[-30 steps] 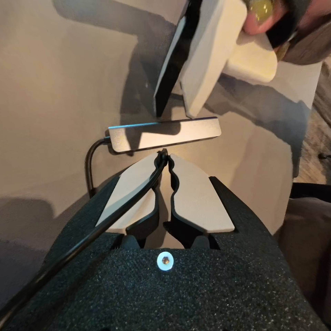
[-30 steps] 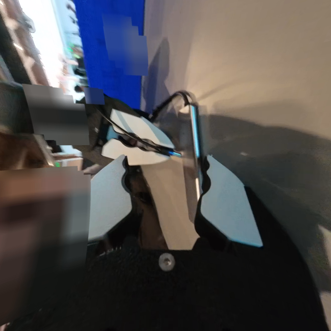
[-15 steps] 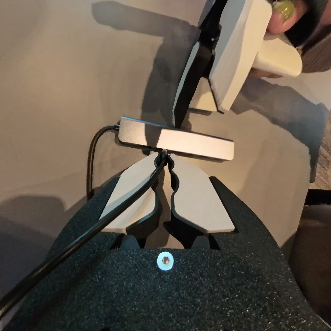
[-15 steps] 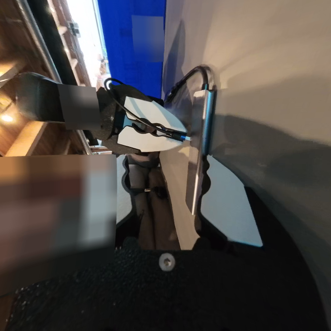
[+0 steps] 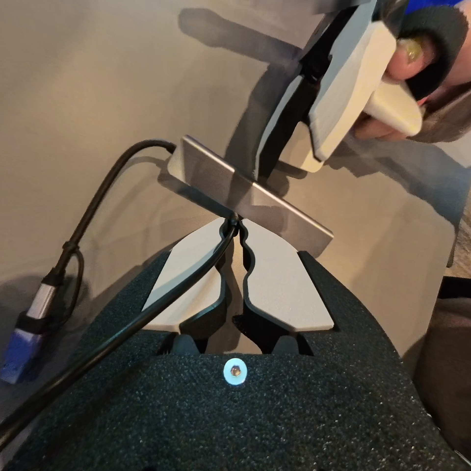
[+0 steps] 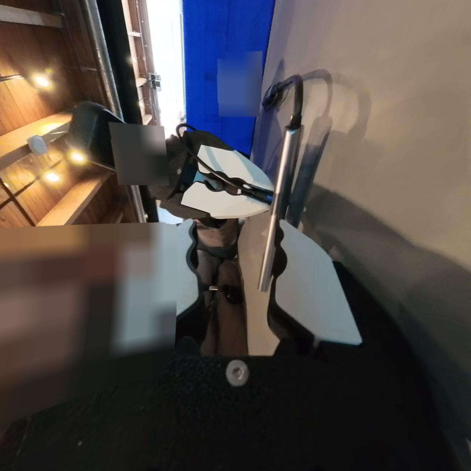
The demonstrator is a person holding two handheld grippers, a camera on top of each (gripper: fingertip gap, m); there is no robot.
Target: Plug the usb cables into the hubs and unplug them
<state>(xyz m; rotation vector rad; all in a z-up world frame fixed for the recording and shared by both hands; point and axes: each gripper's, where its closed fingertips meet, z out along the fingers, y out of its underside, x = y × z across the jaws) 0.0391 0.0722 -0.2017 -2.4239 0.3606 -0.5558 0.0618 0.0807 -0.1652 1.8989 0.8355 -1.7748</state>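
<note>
A slim silver hub [image 5: 254, 196] stands tilted on its edge on the grey table [image 5: 102, 76]. My left gripper [image 5: 235, 224] is shut on the black plug of a USB cable [image 5: 178, 288], and the plug tip meets the hub's near side. In the right wrist view the same plug [image 6: 260, 196] enters the hub [image 6: 277, 216] from the left. My right gripper [image 6: 235, 229] is open wide, and the hub leans on the inner face of its right finger [image 6: 313, 280]. It shows in the left wrist view [image 5: 288, 170] behind the hub.
The hub's own black lead [image 5: 102, 188] curls left to a silver connector with a blue adapter [image 5: 20, 344] on the table. A hand [image 5: 413, 58] holds the right gripper. The table edge [image 5: 456, 229] runs at the right. Wooden shelves [image 6: 51, 153] stand beyond the table. There is about 5 cm between the tips of the two grippers.
The hub has turned and tipped up onto its edge, its right end swinging nearer. The right gripper has moved up and right in the left wrist view. The blue-tipped connector has come into view.
</note>
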